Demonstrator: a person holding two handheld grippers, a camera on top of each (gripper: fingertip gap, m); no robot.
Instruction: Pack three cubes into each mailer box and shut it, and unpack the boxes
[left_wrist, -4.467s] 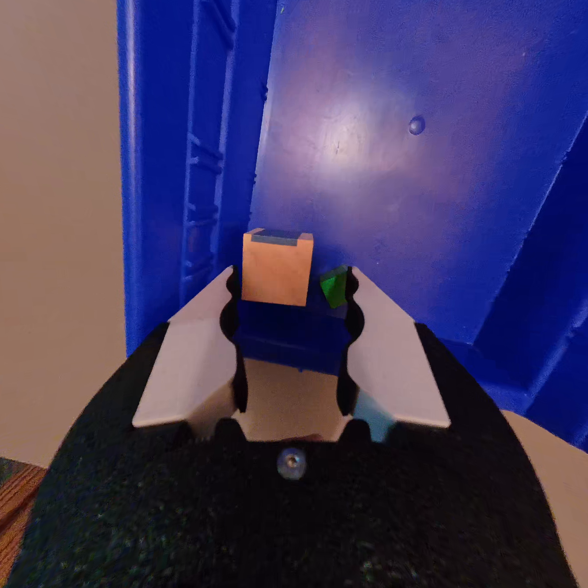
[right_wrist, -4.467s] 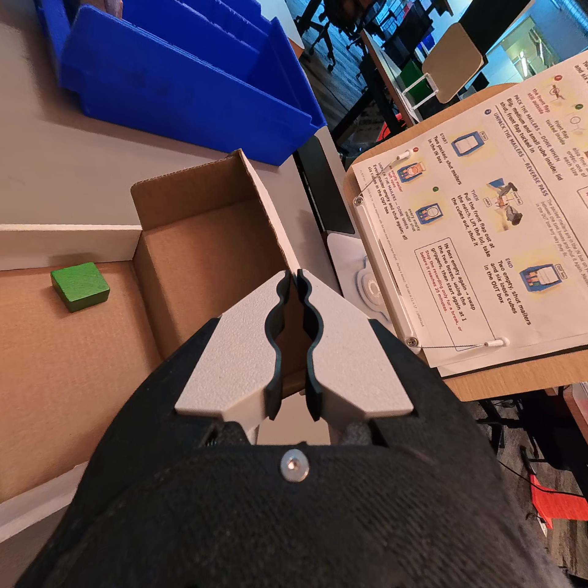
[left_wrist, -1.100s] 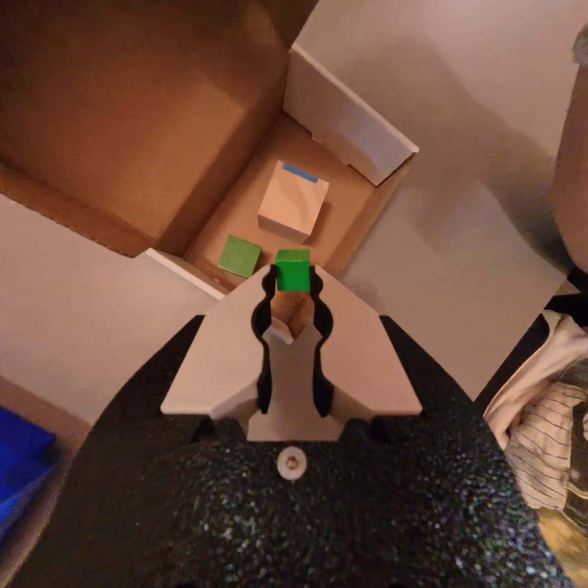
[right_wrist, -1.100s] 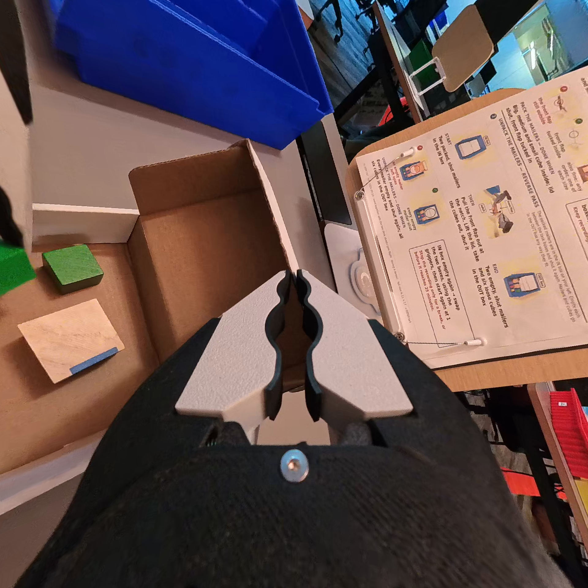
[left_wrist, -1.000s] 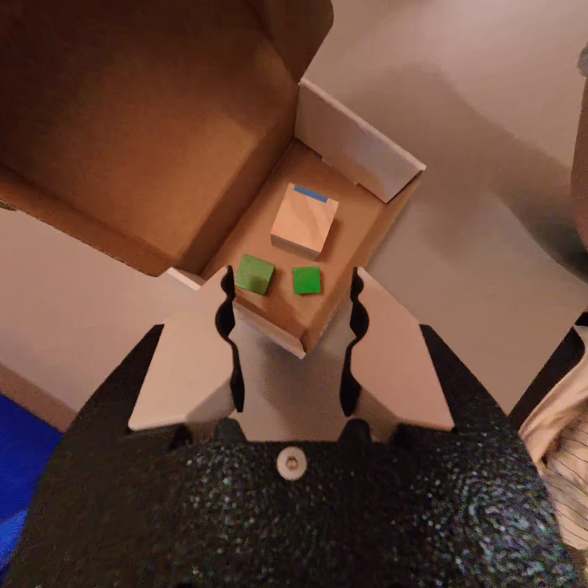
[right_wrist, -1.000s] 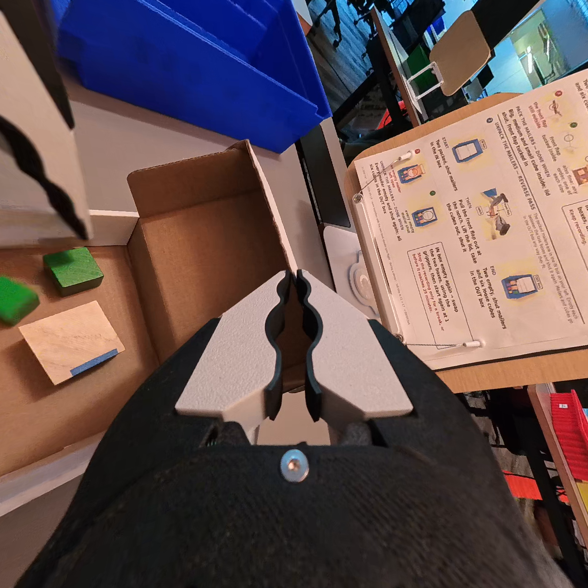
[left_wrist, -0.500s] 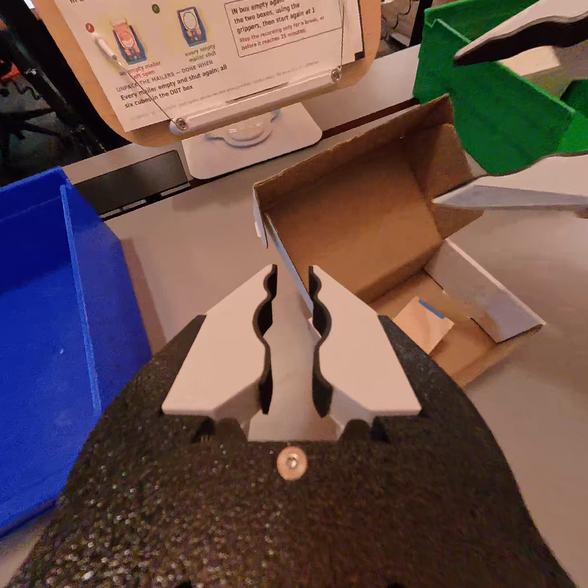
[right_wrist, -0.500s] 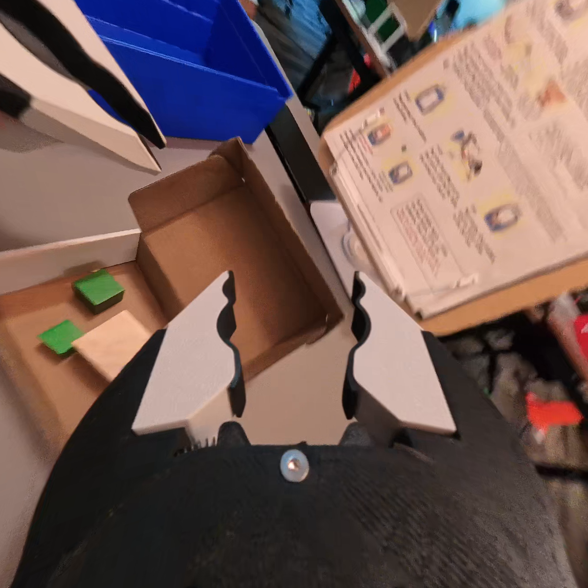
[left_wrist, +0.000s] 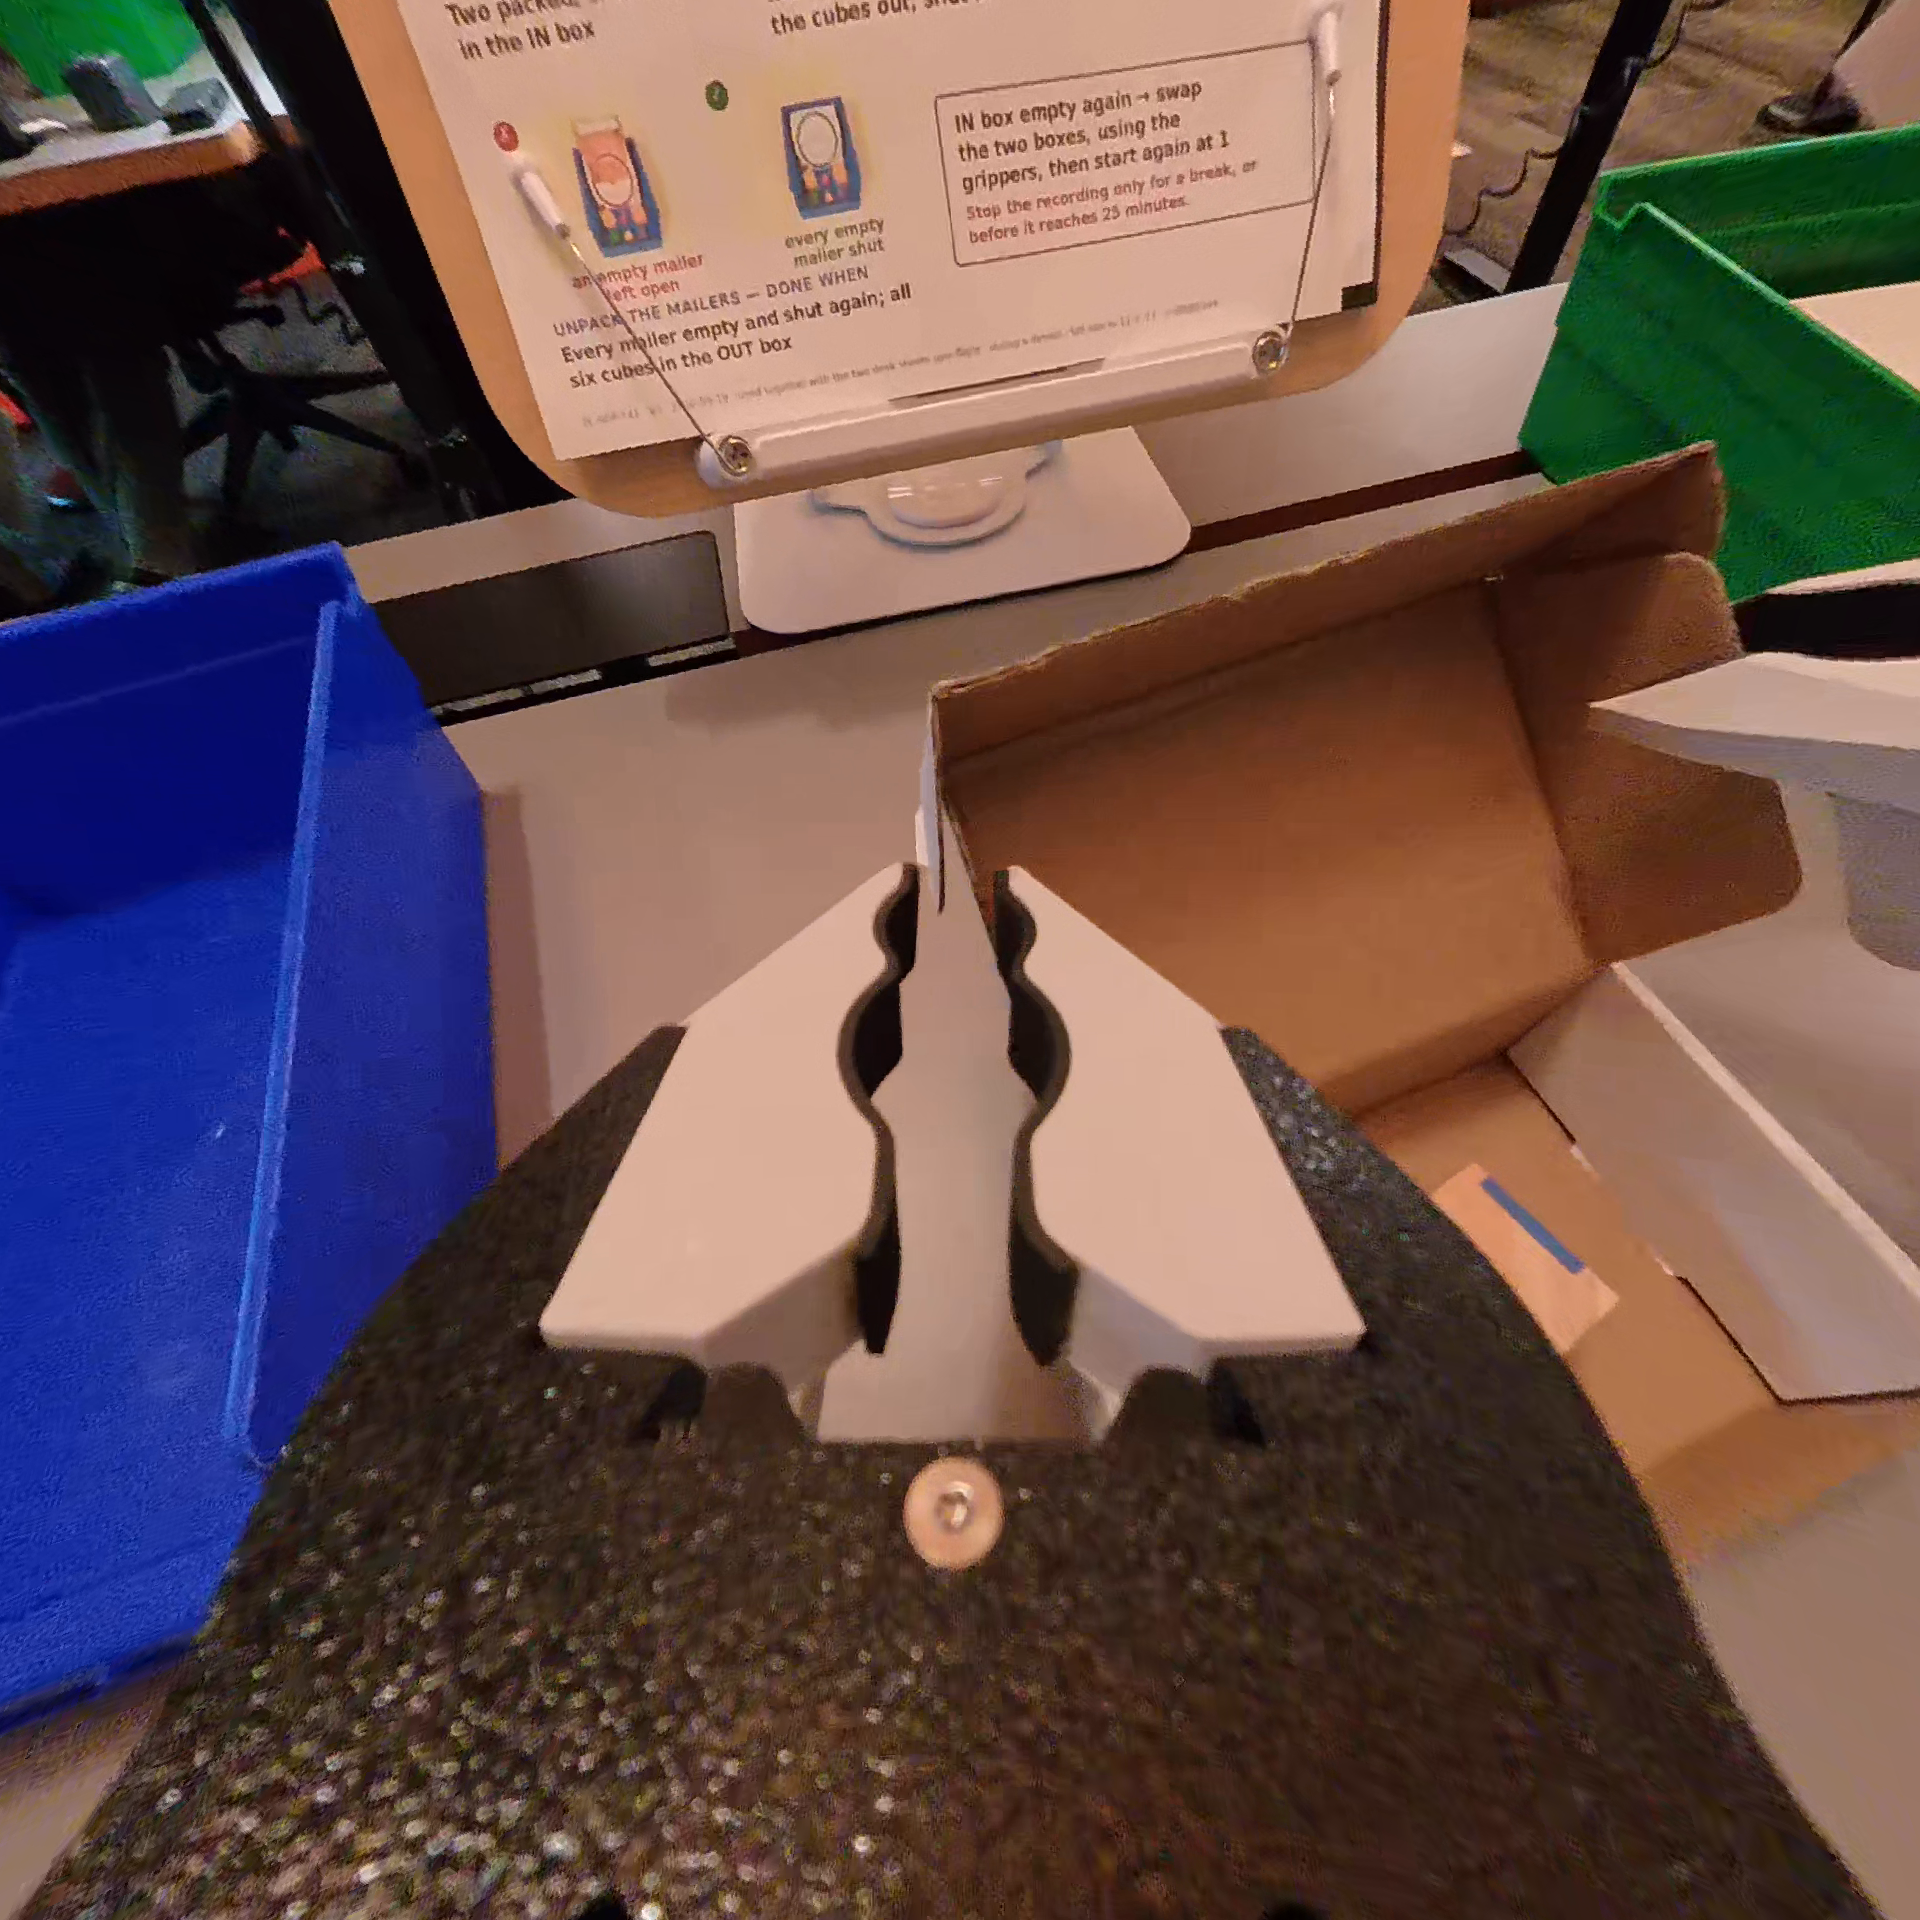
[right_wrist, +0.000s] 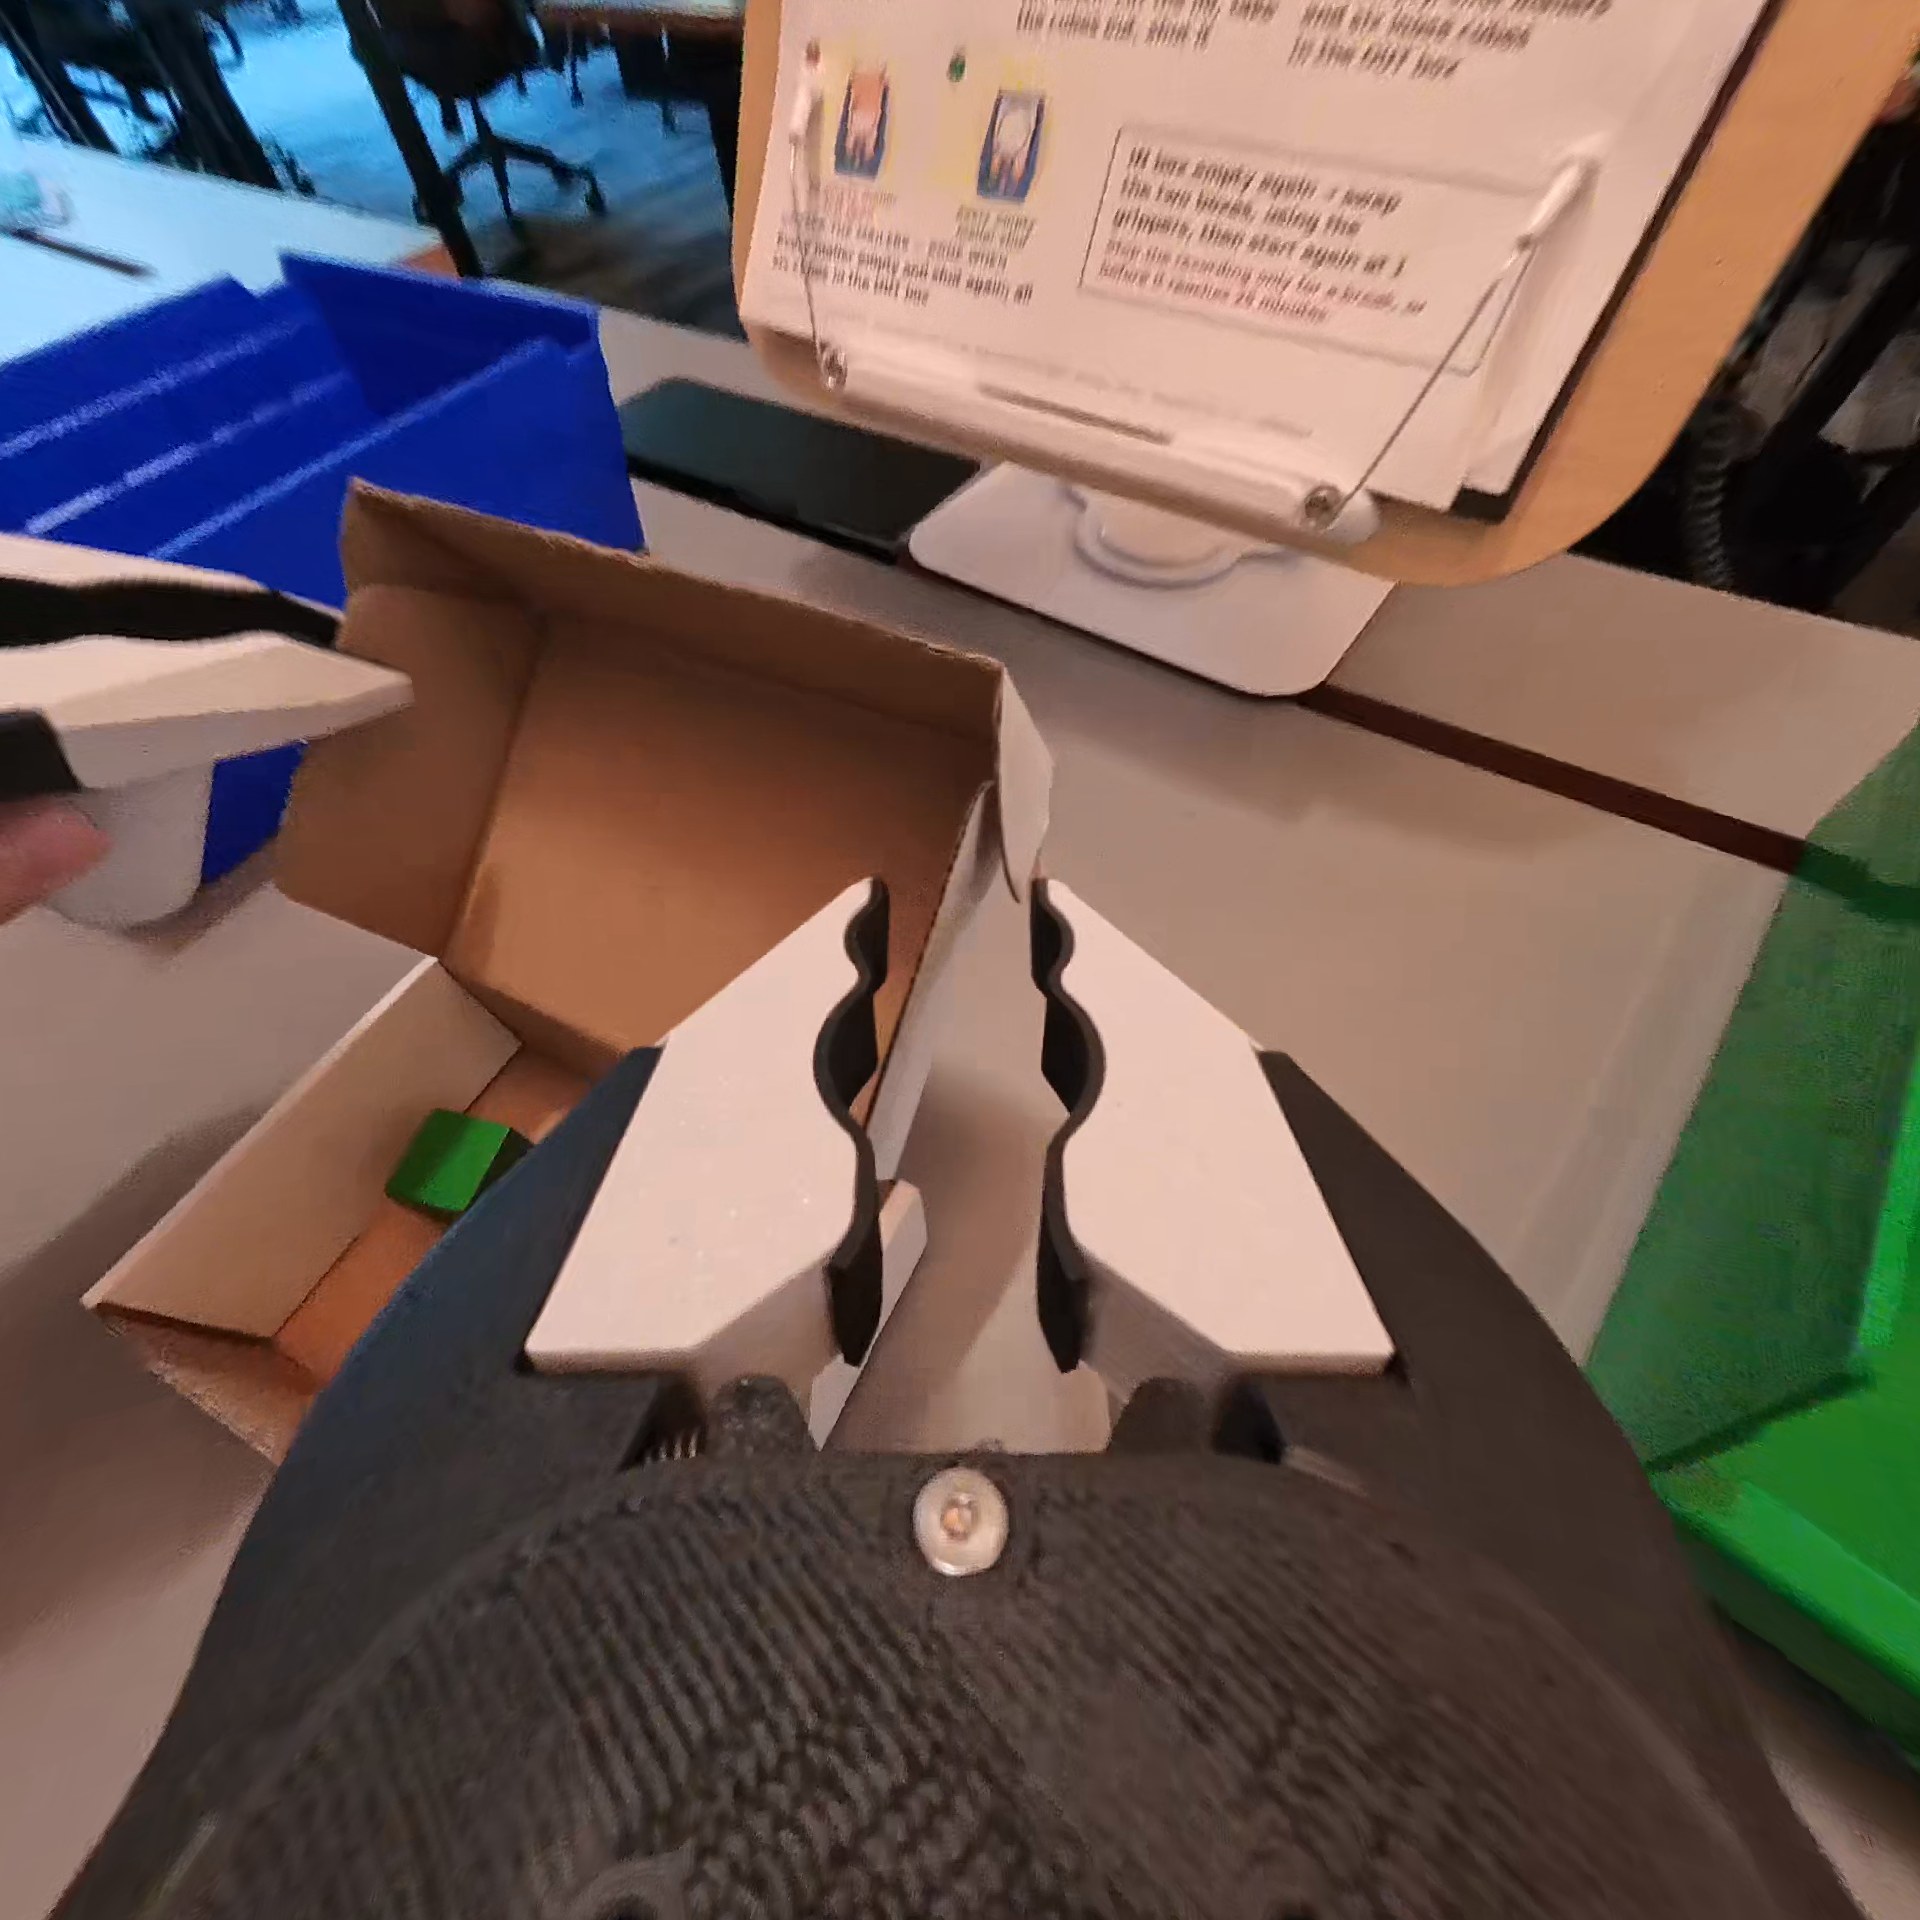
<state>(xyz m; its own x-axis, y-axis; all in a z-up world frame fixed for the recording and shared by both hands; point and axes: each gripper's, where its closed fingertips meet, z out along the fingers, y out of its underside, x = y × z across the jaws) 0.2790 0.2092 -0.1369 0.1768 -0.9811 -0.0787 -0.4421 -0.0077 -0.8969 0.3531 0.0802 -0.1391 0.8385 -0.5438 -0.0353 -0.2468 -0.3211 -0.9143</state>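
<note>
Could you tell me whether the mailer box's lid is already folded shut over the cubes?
No, the mailer box stands open, its lid upright, and a green cube shows inside on its floor.

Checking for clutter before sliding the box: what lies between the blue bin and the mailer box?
Only bare table shows between the blue bin and the mailer box in the left wrist view; the left claw hangs above that gap.

raised lid walls the mailer box behind; blue bin crowds its left
</note>
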